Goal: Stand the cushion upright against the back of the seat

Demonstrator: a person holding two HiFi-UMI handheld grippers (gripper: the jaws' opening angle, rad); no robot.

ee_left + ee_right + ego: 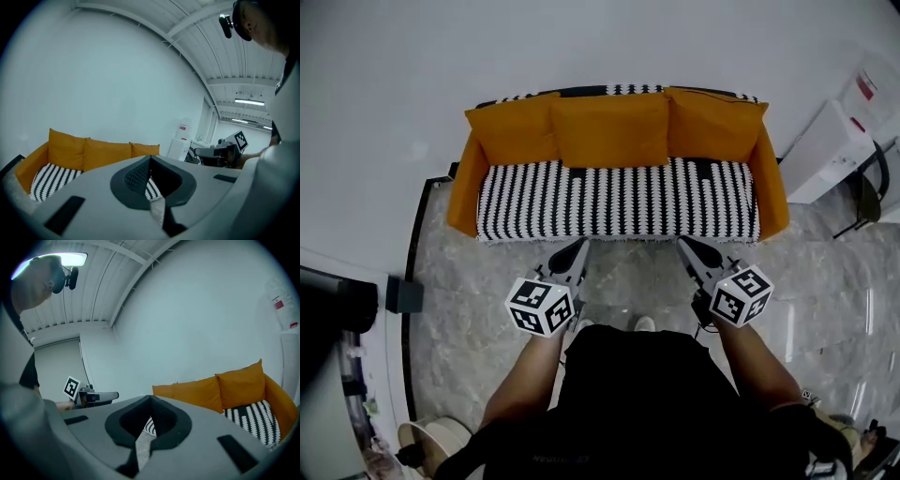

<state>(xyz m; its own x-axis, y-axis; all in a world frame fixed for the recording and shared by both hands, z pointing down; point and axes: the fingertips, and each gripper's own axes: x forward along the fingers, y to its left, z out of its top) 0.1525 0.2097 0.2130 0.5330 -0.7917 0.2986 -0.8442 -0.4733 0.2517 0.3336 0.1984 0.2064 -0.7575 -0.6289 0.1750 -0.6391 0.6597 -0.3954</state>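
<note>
Orange cushions (609, 129), three, stand upright on one striped sofa (619, 202).

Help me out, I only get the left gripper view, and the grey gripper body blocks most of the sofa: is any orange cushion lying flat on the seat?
Observer: No. The head view shows the whole striped seat with no cushion lying on it; all three orange cushions stand against the back.
Operator: How near is my gripper to the sofa?
Observer: The left gripper points at the seat's front edge, over the grey floor, not over the seat.
Operator: Is the other one holding anything?
Observer: No. The right gripper view shows the right gripper with jaws together and nothing between them.
</note>
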